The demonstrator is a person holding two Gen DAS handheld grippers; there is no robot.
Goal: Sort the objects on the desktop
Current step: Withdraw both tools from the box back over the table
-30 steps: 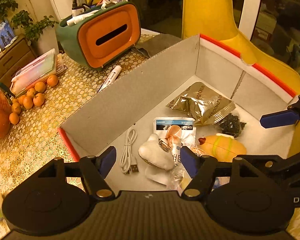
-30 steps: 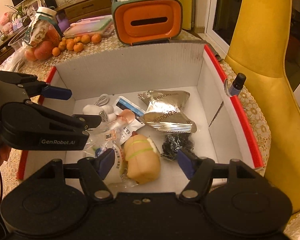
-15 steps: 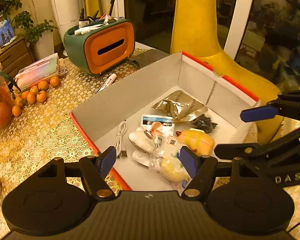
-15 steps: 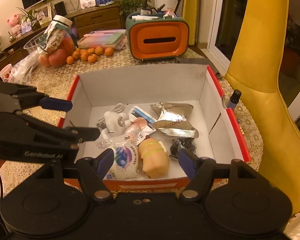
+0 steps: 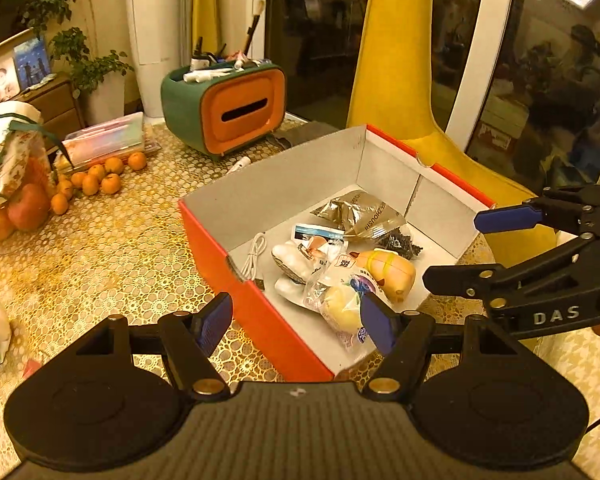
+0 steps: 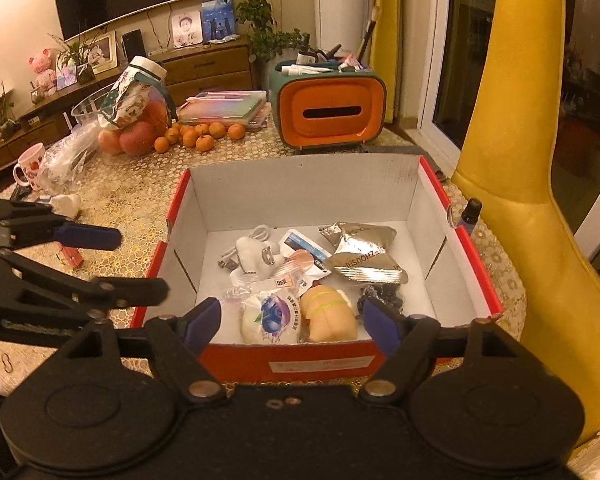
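Observation:
An open red cardboard box (image 5: 260, 312) (image 6: 324, 362) stands on the gold-patterned table. Inside lie a foil pouch (image 5: 366, 214) (image 6: 364, 254), a yellow squishy toy (image 5: 392, 272) (image 6: 332, 314), a wrapped round bun (image 5: 342, 310) (image 6: 270, 318), a white plush (image 6: 256, 256), a white cable (image 5: 254, 254) and a dark clump (image 5: 404, 240). My left gripper (image 5: 296, 322) hangs open above the box's near corner, nothing between its fingers. My right gripper (image 6: 294, 320) is above the box's front wall, its jaws opening and empty. Each gripper shows in the other's view: right (image 5: 476, 248), left (image 6: 140, 266).
An orange-and-green tissue box organiser (image 5: 236, 110) (image 6: 328, 110) stands behind the box. Small oranges (image 5: 100, 178) (image 6: 200, 136), apples under a bag (image 6: 136, 136), a pink mug (image 6: 30, 166) and a small dark bottle (image 6: 470, 212) are on the table. A yellow chair (image 6: 520, 160) flanks the right.
Both grippers have pulled back and up out of the box, so the whole box now shows. The right gripper's fingers stand wider apart. The bun now lies in the box's near corner.

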